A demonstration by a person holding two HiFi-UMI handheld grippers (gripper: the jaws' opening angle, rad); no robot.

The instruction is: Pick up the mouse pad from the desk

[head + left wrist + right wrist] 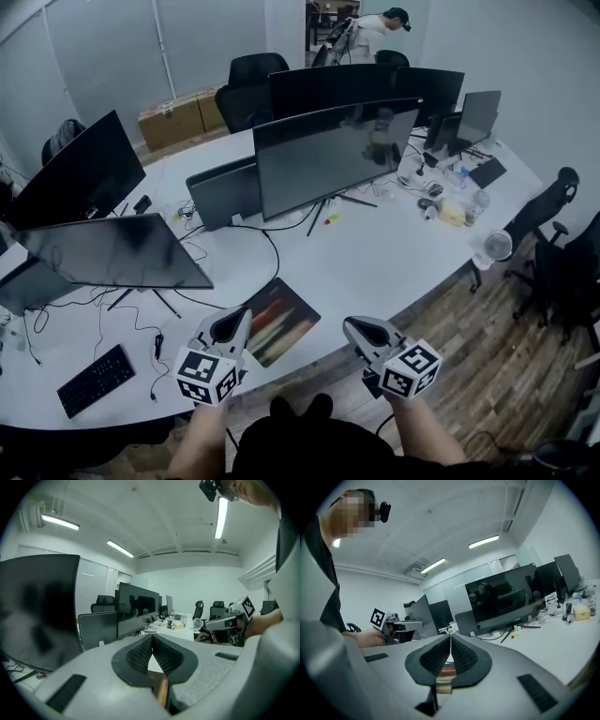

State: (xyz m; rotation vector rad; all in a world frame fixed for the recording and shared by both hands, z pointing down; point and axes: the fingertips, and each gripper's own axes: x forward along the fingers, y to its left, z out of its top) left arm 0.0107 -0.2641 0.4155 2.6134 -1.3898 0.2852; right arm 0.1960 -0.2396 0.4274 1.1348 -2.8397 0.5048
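Observation:
The mouse pad [278, 321], dark with blurred coloured stripes, lies flat on the white desk [375, 262] near its front edge. My left gripper [236, 320] hovers at the pad's left corner, and its black ribbed pads [140, 652] meet at the tip with nothing between them. My right gripper [360, 327] is off the desk's front edge, to the right of the pad, also shut and empty. A striped sliver of the pad [445, 677] shows through the gap under the right gripper's [450, 637] pads. Each gripper view shows the other gripper beside it.
Several dark monitors [333, 155] stand across the desk with trailing cables [272, 246]. A black keyboard [96, 379] lies at the front left. A small fan [497, 246] and clutter sit at the right end. Office chairs [553, 211] stand on the wooden floor, and a person [375, 28] is far behind.

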